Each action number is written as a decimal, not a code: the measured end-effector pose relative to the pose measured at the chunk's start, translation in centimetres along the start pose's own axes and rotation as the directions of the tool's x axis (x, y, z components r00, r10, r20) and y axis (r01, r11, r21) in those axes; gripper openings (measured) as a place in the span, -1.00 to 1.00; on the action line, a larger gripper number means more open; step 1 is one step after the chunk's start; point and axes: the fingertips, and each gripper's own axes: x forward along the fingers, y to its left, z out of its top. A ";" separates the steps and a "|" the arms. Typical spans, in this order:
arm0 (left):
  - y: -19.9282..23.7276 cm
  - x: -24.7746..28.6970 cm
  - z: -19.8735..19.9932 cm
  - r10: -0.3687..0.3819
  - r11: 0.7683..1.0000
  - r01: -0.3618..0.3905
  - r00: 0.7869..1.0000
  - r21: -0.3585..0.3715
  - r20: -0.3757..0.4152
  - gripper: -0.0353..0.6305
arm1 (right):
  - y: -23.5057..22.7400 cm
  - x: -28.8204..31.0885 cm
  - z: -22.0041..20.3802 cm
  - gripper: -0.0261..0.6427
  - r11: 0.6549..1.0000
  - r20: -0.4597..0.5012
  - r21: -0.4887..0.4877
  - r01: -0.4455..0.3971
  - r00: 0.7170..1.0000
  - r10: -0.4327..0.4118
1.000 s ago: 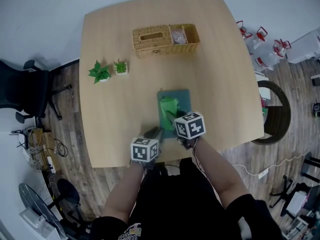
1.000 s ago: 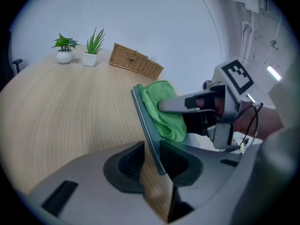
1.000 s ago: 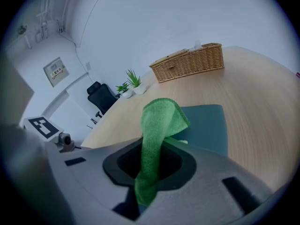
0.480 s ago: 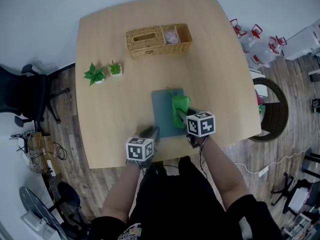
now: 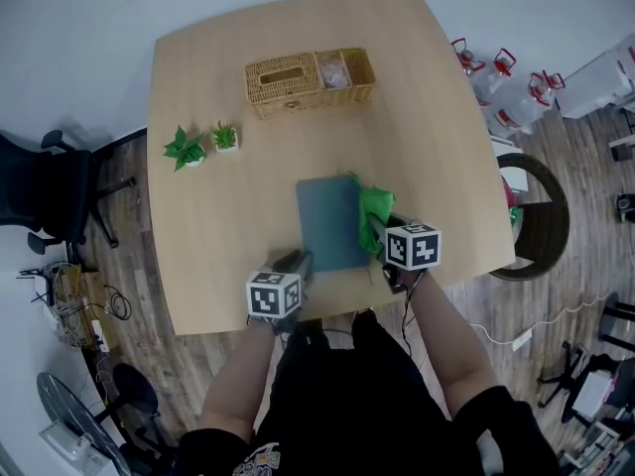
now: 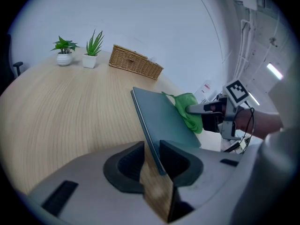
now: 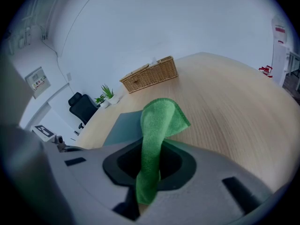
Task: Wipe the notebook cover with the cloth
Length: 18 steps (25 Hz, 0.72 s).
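A teal-grey notebook (image 5: pixel 330 223) lies flat on the wooden table (image 5: pixel 218 226) near its front edge. My left gripper (image 5: pixel 298 266) is shut on the notebook's near-left corner; in the left gripper view the cover's edge (image 6: pixel 157 149) runs between the two jaws. A green cloth (image 5: pixel 372 214) rests at the notebook's right edge, partly over the bare table, with my right gripper (image 5: pixel 387 233) shut on it. In the right gripper view the cloth (image 7: pixel 157 130) stands folded up out of the jaws, and the notebook (image 7: pixel 123 125) shows to its left.
A wicker basket (image 5: pixel 308 79) with two compartments stands at the back of the table. Two small potted plants (image 5: pixel 201 144) sit at the back left. An office chair (image 5: pixel 40 196) is off the table's left side, and a round dark side table (image 5: pixel 544 221) off its right.
My right gripper has dragged the cloth to the right, from the middle of the cover to its right edge. The left gripper has kept its hold on the corner.
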 end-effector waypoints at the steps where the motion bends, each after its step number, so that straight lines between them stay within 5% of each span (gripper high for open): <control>1: 0.0 0.0 0.0 -0.001 1.000 0.001 1.000 -0.001 0.000 -0.61 | 0.1 -0.1 0.2 -0.73 1.000 0.008 0.000 -0.003 1.000 0.003; 18: -0.2 0.1 0.1 -0.017 1.000 0.017 1.000 -0.013 -0.009 -0.61 | 10.7 7.3 5.5 -0.73 0.979 -0.032 -0.113 -0.168 0.986 0.165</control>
